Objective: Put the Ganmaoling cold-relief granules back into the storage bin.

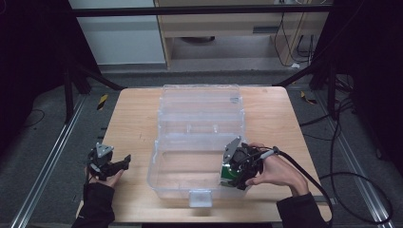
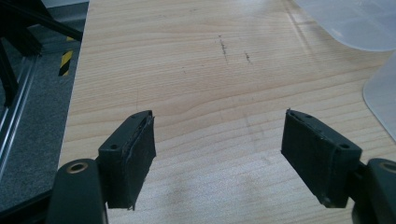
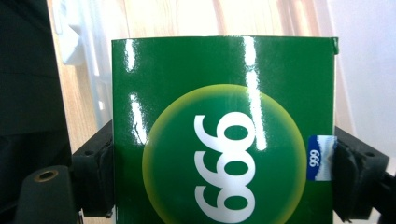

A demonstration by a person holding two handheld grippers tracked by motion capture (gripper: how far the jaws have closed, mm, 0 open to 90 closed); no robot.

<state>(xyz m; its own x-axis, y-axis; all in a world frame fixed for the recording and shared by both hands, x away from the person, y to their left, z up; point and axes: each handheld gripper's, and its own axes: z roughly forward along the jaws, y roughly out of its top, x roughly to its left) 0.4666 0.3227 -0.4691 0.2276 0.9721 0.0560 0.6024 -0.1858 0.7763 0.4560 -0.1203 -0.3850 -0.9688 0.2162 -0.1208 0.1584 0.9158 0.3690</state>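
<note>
A clear plastic box (image 1: 164, 166) stands open in the middle of the wooden table (image 1: 133, 123), its lid (image 1: 199, 102) folded back. My right gripper (image 1: 234, 176) is shut on a glossy green carton (image 3: 224, 135) printed with white "999" in a yellow-green circle. It holds the carton (image 1: 228, 175) at the box's near right corner. The carton is squeezed between both black pads (image 3: 348, 179). My left gripper (image 1: 124, 161) rests low at the table's left front, held by a hand. Its jaws stand open over bare wood, its pads (image 2: 135, 154) wide apart with nothing between.
The box's front latch tab (image 1: 199, 197) sticks out toward the near table edge. The clear box corner (image 2: 380, 93) and lid (image 2: 350, 23) lie at the right of the left gripper view. A black cable (image 1: 309, 173) trails off the right gripper. Metal rails (image 1: 43, 171) run along the floor beside the table.
</note>
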